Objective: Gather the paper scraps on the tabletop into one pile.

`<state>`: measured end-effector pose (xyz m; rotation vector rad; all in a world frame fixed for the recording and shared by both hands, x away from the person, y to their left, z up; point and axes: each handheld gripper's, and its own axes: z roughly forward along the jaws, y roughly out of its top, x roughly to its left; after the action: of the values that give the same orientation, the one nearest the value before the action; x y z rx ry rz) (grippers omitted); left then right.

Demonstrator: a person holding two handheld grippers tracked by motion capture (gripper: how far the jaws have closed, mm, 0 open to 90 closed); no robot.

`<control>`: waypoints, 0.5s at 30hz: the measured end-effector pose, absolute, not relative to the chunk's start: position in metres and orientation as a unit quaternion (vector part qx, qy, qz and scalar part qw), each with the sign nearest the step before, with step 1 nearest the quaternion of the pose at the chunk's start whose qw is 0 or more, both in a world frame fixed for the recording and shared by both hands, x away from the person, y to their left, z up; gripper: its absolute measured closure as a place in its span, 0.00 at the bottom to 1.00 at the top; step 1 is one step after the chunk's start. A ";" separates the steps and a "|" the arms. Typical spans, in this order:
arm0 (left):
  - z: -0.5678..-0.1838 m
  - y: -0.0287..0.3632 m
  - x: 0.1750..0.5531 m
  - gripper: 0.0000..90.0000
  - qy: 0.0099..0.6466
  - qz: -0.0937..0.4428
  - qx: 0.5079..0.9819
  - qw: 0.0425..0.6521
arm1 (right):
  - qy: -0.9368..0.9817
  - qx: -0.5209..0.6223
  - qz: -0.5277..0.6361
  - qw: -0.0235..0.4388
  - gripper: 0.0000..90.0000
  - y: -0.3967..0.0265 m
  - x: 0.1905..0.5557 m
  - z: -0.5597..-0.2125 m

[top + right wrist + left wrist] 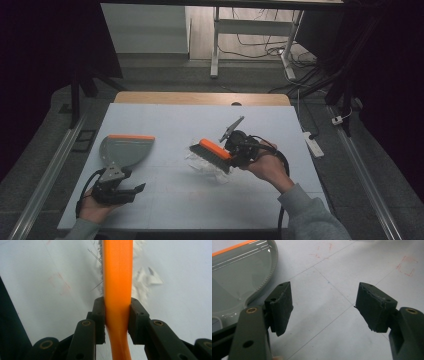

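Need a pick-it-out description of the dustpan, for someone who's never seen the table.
On the pale blue table, look at the left side, just beyond the open left gripper. The dustpan lies flat there: grey, scoop-shaped, an orange strip along its far edge, unlike the orange-backed brush.

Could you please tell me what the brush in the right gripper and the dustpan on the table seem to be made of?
The brush looks like smooth, glossy orange plastic: even colour and a soft sheen along its handle. Its bristles seem to be fine dark synthetic fibres, though that is uncertain. The dustpan looks like semi-gloss grey plastic, with straight light reflections on its pan; its orange lip may be rubber or plastic.
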<state>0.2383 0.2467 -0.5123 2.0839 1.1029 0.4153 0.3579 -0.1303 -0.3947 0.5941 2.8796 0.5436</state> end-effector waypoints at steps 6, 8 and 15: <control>-0.513 0.247 0.239 0.34 0.430 0.160 0.811 0.364 | 0.978 0.151 0.140 0.042 0.79 -0.134 0.348 -0.420; -0.513 0.246 0.239 0.34 0.429 0.160 0.812 0.363 | 0.983 0.130 0.122 0.039 0.79 -0.131 0.345 -0.431; -0.514 0.246 0.239 0.34 0.429 0.160 0.812 0.362 | 0.987 0.094 0.103 0.080 0.79 -0.113 0.354 -0.448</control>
<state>0.2387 0.2456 -0.5137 2.0911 1.1040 0.4112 0.3542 -0.1128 -0.4478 0.2817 2.9521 0.3094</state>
